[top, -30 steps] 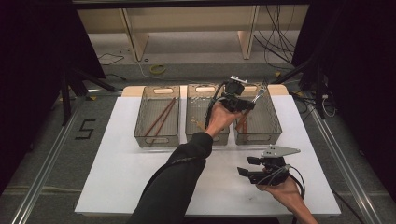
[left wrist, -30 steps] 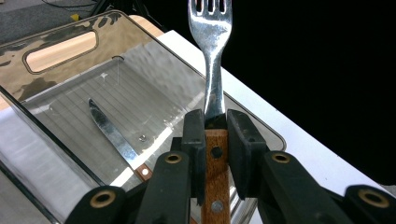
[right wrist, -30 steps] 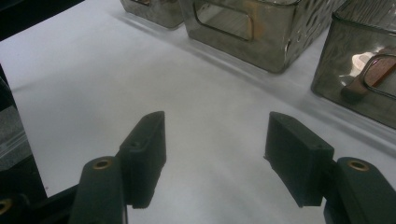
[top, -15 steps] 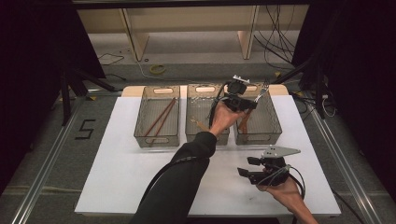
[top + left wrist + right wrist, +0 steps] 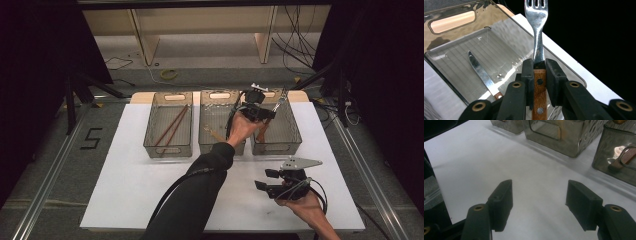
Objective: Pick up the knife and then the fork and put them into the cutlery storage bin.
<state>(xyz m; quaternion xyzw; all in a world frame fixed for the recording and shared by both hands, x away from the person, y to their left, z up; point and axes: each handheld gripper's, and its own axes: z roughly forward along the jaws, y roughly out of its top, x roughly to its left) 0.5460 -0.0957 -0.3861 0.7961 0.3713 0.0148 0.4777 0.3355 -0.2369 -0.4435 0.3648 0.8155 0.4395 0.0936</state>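
We see little change: the left gripper, clamped on the wooden-handled steel fork, sits slightly further toward the far end of the clear plastic right-hand bin than a second ago, fork tines nearer its far rim.

Showing as a steel fork with a riveted brown wooden handle. Standing with tines pointing away along the jaws in the left gripper view, its handle being pinched between the black pads. Hanging above the right-hand clear bin of three in the high view, over a wooden-handled knife lying flat on that bin's ribbed floor.
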